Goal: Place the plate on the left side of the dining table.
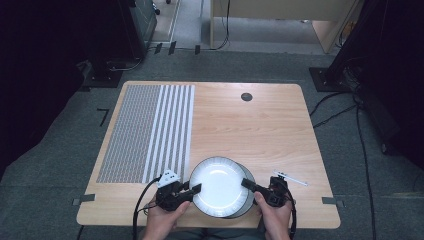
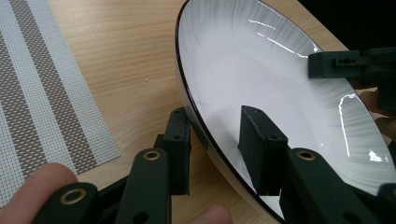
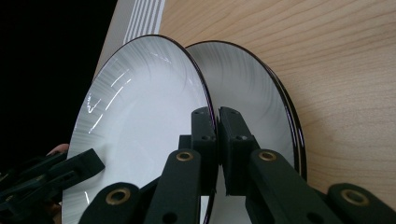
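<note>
Since the top plate [image 1: 218, 184] is glazed, stiff, slick and breakable, its thin rim is the sensible place to grip, from both sides. At its left edge the left gripper [image 2: 219, 140] straddles the rim, pads apparently not yet pressing. At its right edge the right gripper [image 3: 217, 140] is pinched shut on the rim, lifting it off the lower plate [image 3: 261, 107] beneath.

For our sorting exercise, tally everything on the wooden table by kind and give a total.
Round white plates with a dark rim: 2
Grey and white striped woven placemat: 1
Thin white stick-like item, too small to tell: 1
Total: 4
</note>
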